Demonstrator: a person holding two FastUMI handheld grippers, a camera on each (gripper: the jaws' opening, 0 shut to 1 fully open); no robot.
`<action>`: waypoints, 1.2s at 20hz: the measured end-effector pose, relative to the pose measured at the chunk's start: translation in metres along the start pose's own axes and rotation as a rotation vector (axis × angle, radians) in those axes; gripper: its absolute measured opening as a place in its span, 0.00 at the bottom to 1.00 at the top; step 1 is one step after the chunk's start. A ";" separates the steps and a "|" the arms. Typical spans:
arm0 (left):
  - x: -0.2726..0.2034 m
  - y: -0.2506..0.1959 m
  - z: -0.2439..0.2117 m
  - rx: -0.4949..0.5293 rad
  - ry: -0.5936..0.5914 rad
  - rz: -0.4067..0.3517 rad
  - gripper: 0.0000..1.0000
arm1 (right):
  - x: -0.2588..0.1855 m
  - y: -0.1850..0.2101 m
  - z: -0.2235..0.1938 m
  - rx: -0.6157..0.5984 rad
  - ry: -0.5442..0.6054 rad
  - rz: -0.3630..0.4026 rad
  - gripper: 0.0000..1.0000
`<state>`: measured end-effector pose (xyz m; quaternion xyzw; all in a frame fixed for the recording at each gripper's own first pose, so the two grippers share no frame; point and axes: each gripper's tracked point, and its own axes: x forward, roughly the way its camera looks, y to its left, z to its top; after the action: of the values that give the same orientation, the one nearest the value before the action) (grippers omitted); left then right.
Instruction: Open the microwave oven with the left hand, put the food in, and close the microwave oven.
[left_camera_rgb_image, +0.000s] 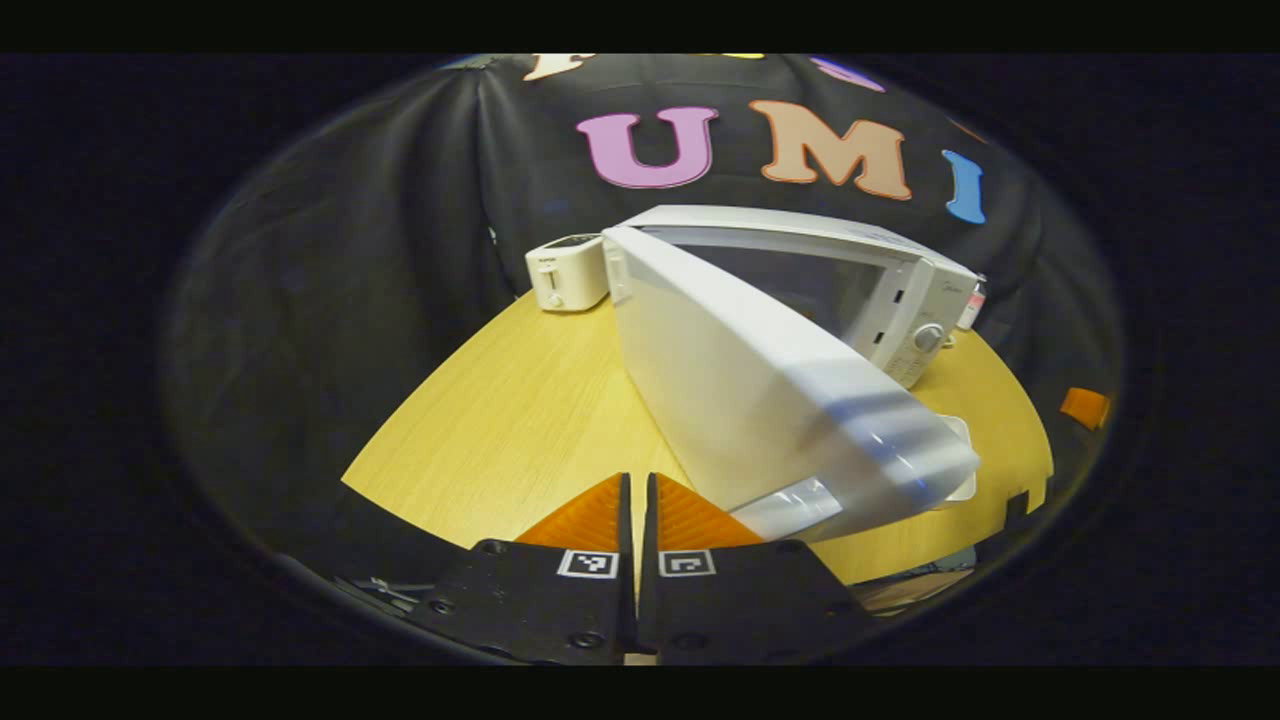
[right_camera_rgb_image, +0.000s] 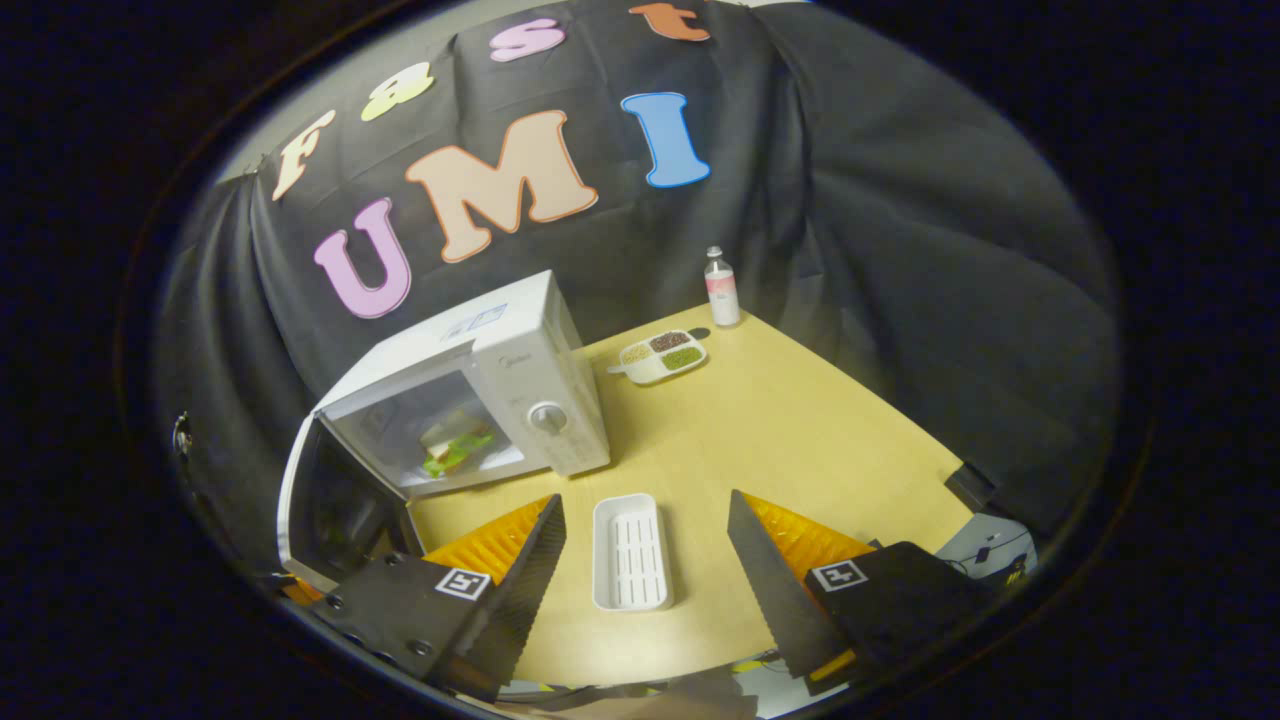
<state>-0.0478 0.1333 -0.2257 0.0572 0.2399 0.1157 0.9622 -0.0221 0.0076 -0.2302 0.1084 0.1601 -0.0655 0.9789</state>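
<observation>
The boxy white microwave oven (right_camera_rgb_image: 470, 390) is the landmark: its green-and-pale food (right_camera_rgb_image: 458, 448) already lies inside the cavity, so closing is likely what remains. The oven's white door (left_camera_rgb_image: 770, 400) stands part-open just ahead of the left gripper (left_camera_rgb_image: 636, 520), fingers pressed together on nothing, probably to push it. The right gripper (right_camera_rgb_image: 648, 570) is spread wide over an empty white slotted tray (right_camera_rgb_image: 630, 552) before the oven.

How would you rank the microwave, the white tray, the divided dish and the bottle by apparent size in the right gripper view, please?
1. Microwave, by far the largest.
2. White tray, though it lies nearest the camera, which flatters it.
3. Divided dish.
4. Bottle, looking smallest, though it stands farthest back, so its place against the dish is unsure.
</observation>
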 end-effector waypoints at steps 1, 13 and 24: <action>0.000 -0.009 0.005 0.017 -0.013 -0.008 0.01 | 0.003 -0.004 0.003 0.003 -0.003 0.004 0.92; 0.020 -0.100 0.071 0.071 -0.147 -0.128 0.00 | 0.023 -0.018 0.033 0.011 -0.057 0.034 0.92; 0.040 -0.142 0.123 0.125 -0.254 -0.201 0.00 | 0.030 -0.011 0.042 0.009 -0.077 0.047 1.00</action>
<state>0.0730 -0.0005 -0.1591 0.1065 0.1279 -0.0045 0.9860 0.0166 -0.0159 -0.2035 0.1142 0.1195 -0.0474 0.9851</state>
